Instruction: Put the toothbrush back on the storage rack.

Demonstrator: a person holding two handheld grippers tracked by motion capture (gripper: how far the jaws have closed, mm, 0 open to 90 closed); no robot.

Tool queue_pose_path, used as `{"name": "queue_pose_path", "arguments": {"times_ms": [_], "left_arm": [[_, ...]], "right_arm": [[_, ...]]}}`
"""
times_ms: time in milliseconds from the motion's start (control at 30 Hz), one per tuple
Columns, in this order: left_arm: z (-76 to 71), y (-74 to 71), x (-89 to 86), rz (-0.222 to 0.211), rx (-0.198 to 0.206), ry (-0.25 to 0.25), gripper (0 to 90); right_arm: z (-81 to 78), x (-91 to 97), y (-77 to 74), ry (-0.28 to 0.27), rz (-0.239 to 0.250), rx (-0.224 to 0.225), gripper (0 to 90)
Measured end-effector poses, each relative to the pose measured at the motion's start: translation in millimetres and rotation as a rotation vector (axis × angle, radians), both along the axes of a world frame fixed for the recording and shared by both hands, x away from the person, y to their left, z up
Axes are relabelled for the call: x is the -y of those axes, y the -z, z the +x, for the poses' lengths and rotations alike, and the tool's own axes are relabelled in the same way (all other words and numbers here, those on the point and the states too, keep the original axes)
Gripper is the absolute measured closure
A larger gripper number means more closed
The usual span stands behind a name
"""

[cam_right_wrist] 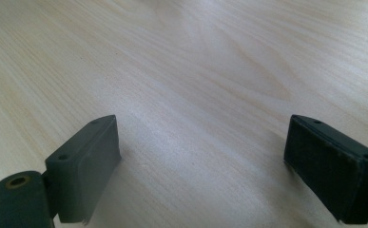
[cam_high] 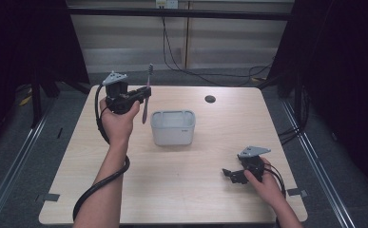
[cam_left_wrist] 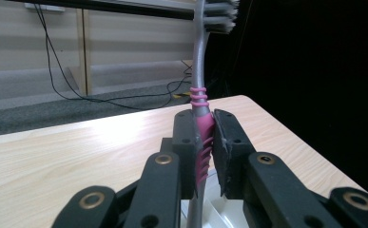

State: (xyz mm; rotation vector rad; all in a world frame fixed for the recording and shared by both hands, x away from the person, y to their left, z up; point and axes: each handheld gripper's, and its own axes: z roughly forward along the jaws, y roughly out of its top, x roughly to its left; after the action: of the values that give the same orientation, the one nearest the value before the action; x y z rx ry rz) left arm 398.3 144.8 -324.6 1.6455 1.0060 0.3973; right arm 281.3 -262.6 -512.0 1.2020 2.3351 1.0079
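Forearms come in from the bottom of the high view. The left gripper (cam_high: 143,95) is lifted above the far left part of the table (cam_high: 124,190) and pinches a toothbrush (cam_high: 147,95) near the middle of its length. The brush stands almost upright, bristles on top, its lower end hanging just beside the left rim of the grey bin (cam_high: 173,127). The right gripper (cam_high: 229,174) rests low at the near right, well apart from the bin.

Seen from the left gripper view, the two jaws press together on the pink ribbed grip of the toothbrush (cam_left_wrist: 200,142). This ribbed rubber part is probably the best place to hold: it is soft and not slippery, while the grey neck above looks smooth and thin. The brush seems light and fairly stiff, so a gentle pinch should be enough.

From the right gripper view, the jaws are spread wide over the bare table (cam_right_wrist: 196,71), with nothing between them.
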Motion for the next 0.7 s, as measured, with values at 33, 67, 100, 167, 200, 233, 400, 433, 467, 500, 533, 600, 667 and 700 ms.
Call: {"name": "queue_pose_path", "arguments": {"times_ms": [33, 67, 100, 167, 200, 233, 400, 433, 467, 500, 533, 600, 667, 700], "left_arm": [[0.5, 0.2, -0.1, 0.002, 0.001, -0.001, 80.3], [0.8, 0.3, 0.0, 0.002, 0.002, -0.001, 80.2], [1.6, 0.8, 0.7, 0.004, 0.004, 0.0, 80.2], [2.0, 1.3, 1.2, -0.001, 0.005, -0.003, 80.2], [2.3, 1.6, 1.4, -0.005, 0.006, -0.004, 80.3], [2.5, 1.8, 1.5, -0.006, 0.007, -0.006, 80.3], [3.8, 2.7, 4.0, 0.002, 0.018, -0.001, 80.2], [4.8, 3.5, 4.8, -0.006, 0.019, 0.002, 80.2], [4.8, 3.5, 4.8, -0.006, 0.019, 0.002, 80.2], [5.6, 3.6, 5.4, -0.013, 0.025, 0.001, 80.3], [6.0, 3.5, 5.7, -0.012, 0.027, 0.002, 80.2], [7.1, 3.3, 6.7, -0.017, 0.031, 0.004, 80.2], [7.7, 3.2, 7.0, -0.021, 0.032, 0.003, 80.3], [9.1, 3.5, 8.0, -0.024, 0.033, 0.001, 80.2]], "right_arm": [[0.1, 0.0, 0.1, -0.001, 0.001, 0.0, 11.1], [0.1, 0.0, 0.1, -0.001, 0.002, 0.0, 11.1], [0.0, 0.0, 0.0, 0.0, 0.0, 0.0, 11.0], [0.1, 0.1, 0.1, -0.002, 0.003, 0.0, 11.0], [0.1, 0.0, 0.1, -0.002, 0.003, 0.0, 10.9], [0.2, 0.1, 0.1, -0.003, 0.002, 0.0, 10.9], [0.1, 0.0, 0.1, -0.002, 0.002, 0.0, 10.9], [0.1, 0.0, 0.1, -0.002, 0.002, 0.0, 10.9], [0.1, 0.0, 0.1, -0.002, 0.002, 0.0, 10.9], [0.1, 0.0, 0.1, -0.002, 0.002, 0.0, 10.9], [0.1, 0.0, 0.1, -0.002, 0.002, 0.0, 10.9], [0.1, 0.0, 0.1, -0.002, 0.002, 0.0, 10.9], [0.1, 0.0, 0.1, -0.002, 0.002, 0.0, 10.9], [0.2, -0.1, 0.1, -0.003, 0.002, -0.001, 10.8]]}}
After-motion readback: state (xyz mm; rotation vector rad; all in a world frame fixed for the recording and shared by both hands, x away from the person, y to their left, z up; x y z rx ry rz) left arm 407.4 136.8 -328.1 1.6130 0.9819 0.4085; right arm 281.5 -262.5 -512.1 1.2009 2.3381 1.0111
